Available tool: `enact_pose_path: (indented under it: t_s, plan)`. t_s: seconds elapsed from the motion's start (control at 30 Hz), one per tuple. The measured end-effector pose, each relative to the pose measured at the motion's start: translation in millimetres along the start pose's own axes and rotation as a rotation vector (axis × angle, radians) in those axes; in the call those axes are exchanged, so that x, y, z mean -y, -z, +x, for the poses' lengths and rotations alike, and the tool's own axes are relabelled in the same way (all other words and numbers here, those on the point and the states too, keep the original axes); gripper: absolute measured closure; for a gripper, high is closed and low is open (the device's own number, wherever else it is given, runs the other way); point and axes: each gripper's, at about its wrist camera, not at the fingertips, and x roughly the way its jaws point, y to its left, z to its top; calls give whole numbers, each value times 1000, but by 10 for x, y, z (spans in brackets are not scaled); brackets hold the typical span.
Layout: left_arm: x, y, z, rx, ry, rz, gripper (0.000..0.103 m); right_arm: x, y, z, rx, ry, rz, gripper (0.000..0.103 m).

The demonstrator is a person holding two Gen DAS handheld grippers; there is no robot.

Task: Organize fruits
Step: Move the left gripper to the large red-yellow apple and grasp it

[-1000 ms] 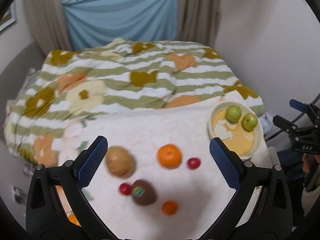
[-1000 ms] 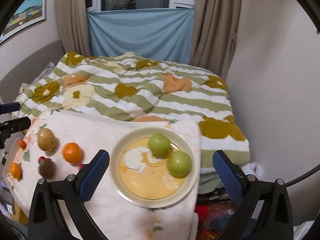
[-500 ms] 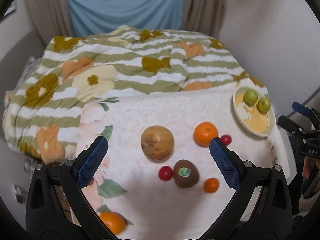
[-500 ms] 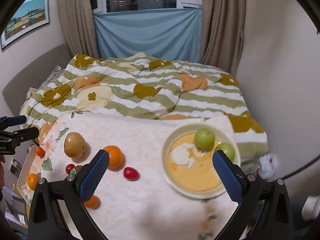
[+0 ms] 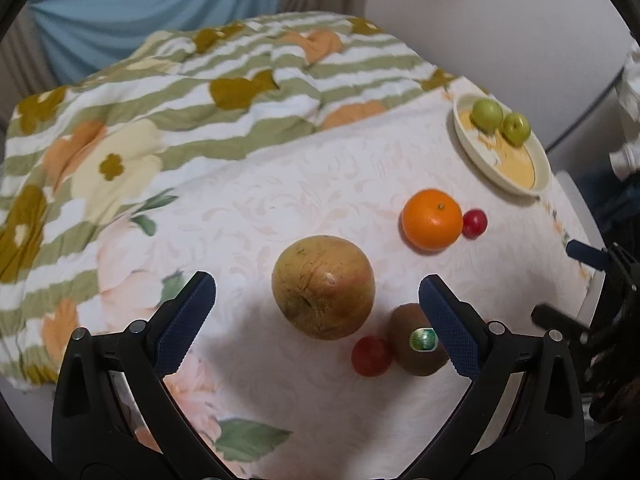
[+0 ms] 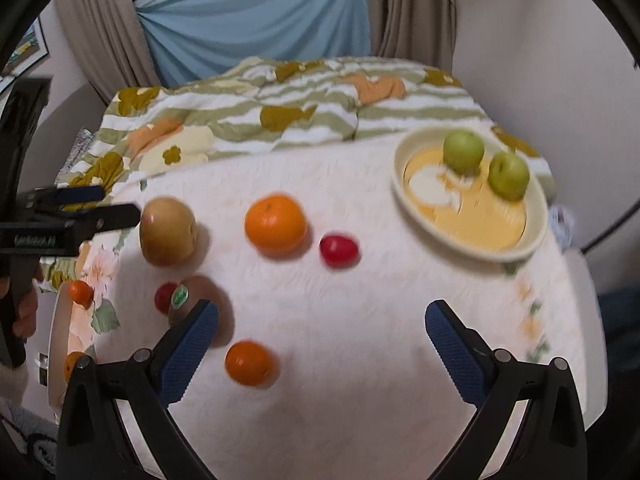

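Observation:
A large yellow-brown apple [image 5: 323, 286] lies on the white cloth, just ahead of my open left gripper [image 5: 316, 312] and between its fingers' line. Right of it sit a kiwi [image 5: 416, 340] with a green sticker and a small red fruit [image 5: 371, 356]. Farther on are a big orange [image 5: 432, 219] and another red fruit [image 5: 474, 223]. A cream plate [image 5: 538, 168] at the far right holds two green apples [image 5: 487, 115]. My right gripper [image 6: 322, 340] is open above the cloth, near a small orange [image 6: 250, 362]; the plate [image 6: 536, 236], big orange [image 6: 275, 222] and apple [image 6: 168, 230] lie beyond it.
A striped flowered quilt [image 5: 192, 92] covers the bed behind the cloth. A blue drape [image 6: 260, 20] and curtains hang at the back. Two more small oranges [image 6: 81, 293] lie at the cloth's left edge. A wall [image 5: 500, 20] stands to the right.
My left gripper has come down and forward, so the apple now lies close between its fingers. My right gripper has swung left, away from the plate, over the loose fruit.

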Motion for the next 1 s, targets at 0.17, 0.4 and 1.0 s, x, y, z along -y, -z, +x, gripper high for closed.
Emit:
enact_pose_path:
  t_s: [0.17,0.4,1.0]
  plan:
    - [-14,17,248,-43,33,45,0,-134,189,133,-50,14,15,0]
    - [-10,64,499,-82,65,68,2,-252,340,261,-92,22,2,13]
    - [-48,139,589,-107,61,93,21,-418,374,492,-137,-11,-42,43]
